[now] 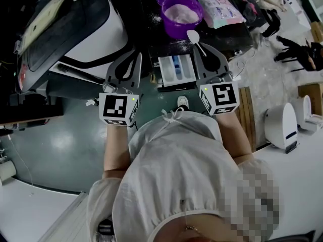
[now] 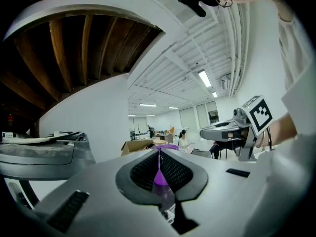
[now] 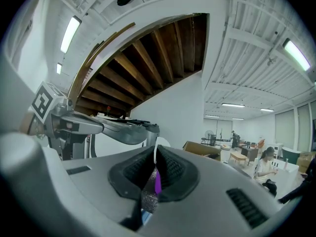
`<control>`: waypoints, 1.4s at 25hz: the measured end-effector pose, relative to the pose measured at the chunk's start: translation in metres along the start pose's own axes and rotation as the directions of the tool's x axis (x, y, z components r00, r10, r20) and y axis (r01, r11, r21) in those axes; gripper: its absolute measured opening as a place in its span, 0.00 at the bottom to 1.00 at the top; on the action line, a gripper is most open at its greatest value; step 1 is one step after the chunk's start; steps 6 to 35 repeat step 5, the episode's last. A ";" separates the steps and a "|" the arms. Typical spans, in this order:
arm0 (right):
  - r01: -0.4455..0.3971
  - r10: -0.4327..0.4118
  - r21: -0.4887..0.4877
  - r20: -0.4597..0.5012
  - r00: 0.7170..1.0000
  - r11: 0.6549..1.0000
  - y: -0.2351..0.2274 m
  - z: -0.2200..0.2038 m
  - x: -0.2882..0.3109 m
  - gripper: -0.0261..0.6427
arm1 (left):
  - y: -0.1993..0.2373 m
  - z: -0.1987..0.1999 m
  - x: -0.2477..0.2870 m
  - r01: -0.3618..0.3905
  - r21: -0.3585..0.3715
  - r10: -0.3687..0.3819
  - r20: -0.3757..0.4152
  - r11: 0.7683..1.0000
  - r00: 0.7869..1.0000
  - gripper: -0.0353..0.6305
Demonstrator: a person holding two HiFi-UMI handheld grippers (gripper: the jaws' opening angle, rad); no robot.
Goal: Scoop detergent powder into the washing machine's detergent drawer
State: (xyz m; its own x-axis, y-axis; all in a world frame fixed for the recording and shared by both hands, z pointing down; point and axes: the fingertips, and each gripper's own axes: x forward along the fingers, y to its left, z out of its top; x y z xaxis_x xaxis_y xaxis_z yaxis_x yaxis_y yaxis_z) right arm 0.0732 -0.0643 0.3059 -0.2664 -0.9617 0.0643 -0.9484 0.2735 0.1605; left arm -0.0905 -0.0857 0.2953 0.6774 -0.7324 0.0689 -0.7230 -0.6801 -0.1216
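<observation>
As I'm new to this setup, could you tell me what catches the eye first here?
A purple bowl of white powder sits at the top of the head view. Just below it, the right gripper pinches a white spoon in its jaws, beside the open detergent drawer.

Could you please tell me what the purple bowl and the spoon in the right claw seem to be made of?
The purple bowl looks like translucent plastic: its thin wall is glossy and evenly tinted, and it turns paler where the powder sits. The spoon, pinched in the right claw, seems to be smooth, uniformly white plastic, though glazed ceramic cannot be ruled out.
</observation>
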 end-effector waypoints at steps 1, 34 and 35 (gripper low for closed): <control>-0.001 0.001 0.000 0.000 1.000 1.000 0.000 0.000 0.001 0.05 | 0.000 0.000 0.001 0.003 -0.001 -0.003 -0.001 1.000 1.000 0.09; -0.003 0.003 0.000 0.003 1.000 1.000 0.000 -0.001 0.003 0.05 | -0.001 -0.003 0.004 0.011 -0.002 -0.011 -0.007 1.000 1.000 0.09; -0.003 0.003 0.000 0.003 1.000 1.000 0.000 -0.001 0.003 0.05 | -0.001 -0.003 0.004 0.011 -0.002 -0.011 -0.007 1.000 1.000 0.09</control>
